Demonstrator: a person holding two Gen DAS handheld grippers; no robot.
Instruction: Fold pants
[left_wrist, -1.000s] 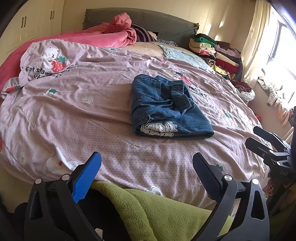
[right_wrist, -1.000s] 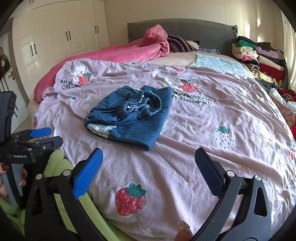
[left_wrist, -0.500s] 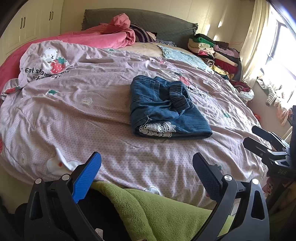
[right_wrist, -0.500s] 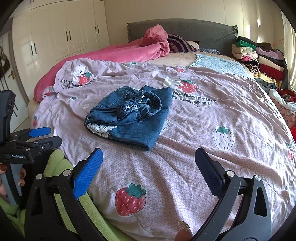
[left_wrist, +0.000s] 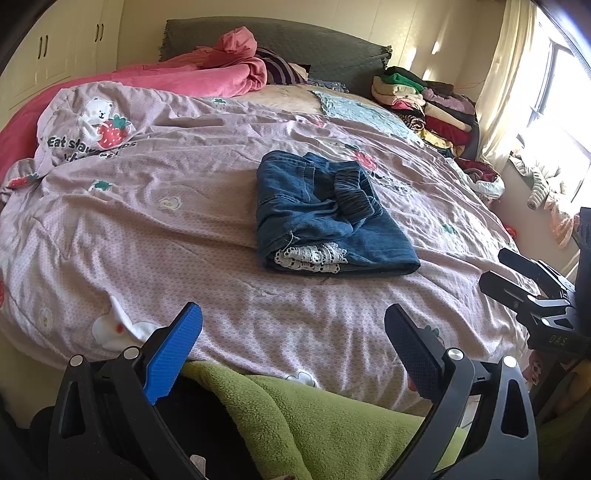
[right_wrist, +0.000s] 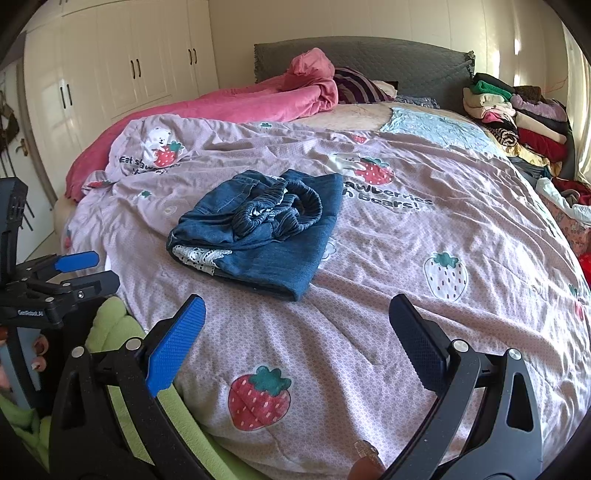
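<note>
The blue denim pants (left_wrist: 325, 218) lie folded into a compact rectangle on the lilac strawberry quilt (left_wrist: 166, 236), with the elastic waistband on top and white lace trim at the near edge. They also show in the right wrist view (right_wrist: 266, 229). My left gripper (left_wrist: 293, 332) is open and empty, held back at the near edge of the bed. My right gripper (right_wrist: 297, 325) is open and empty too, over the quilt short of the pants. Each gripper shows in the other's view, the right gripper (left_wrist: 517, 280) at the right edge and the left gripper (right_wrist: 74, 273) at the left edge.
A pink blanket (left_wrist: 207, 74) lies bunched at the head of the bed. A stack of folded clothes (right_wrist: 517, 110) sits at the far right by the grey headboard (right_wrist: 369, 55). Green fleece (left_wrist: 314, 417) lies at the near bed edge. White wardrobes (right_wrist: 110, 74) stand on the left.
Both grippers stay open and hold almost still. The pants have not moved.
</note>
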